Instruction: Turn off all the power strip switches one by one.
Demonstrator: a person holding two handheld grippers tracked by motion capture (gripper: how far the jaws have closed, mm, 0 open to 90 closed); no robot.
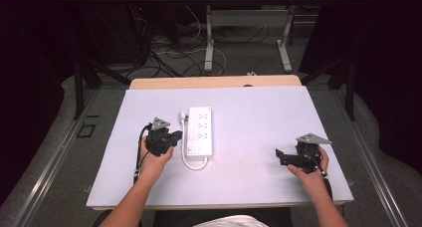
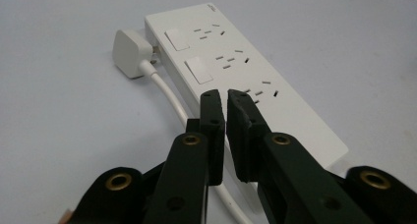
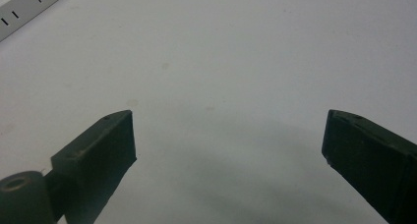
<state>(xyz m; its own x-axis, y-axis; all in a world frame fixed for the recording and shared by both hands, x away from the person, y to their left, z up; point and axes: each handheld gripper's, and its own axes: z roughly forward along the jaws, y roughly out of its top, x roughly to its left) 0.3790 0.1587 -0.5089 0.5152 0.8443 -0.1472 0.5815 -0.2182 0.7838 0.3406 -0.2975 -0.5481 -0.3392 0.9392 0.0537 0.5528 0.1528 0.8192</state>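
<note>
From above, the strip lay mid-table, the left claw just beside it. Its own view showed jaws nearly pressed together over a switch, likely to press it, plug beyond. The right claw was spread, idle.

The power strip is plain white, its sockets marked by rows of short dark slots, with white rocker switches along one edge. Its plug and cord at 9 o'clock of it are white too. The counter is pale lilac-grey with a tan wooden rim at 12 o'clock. The left gripper is matte black with brass-coloured eyelets; the right gripper is black.
</note>
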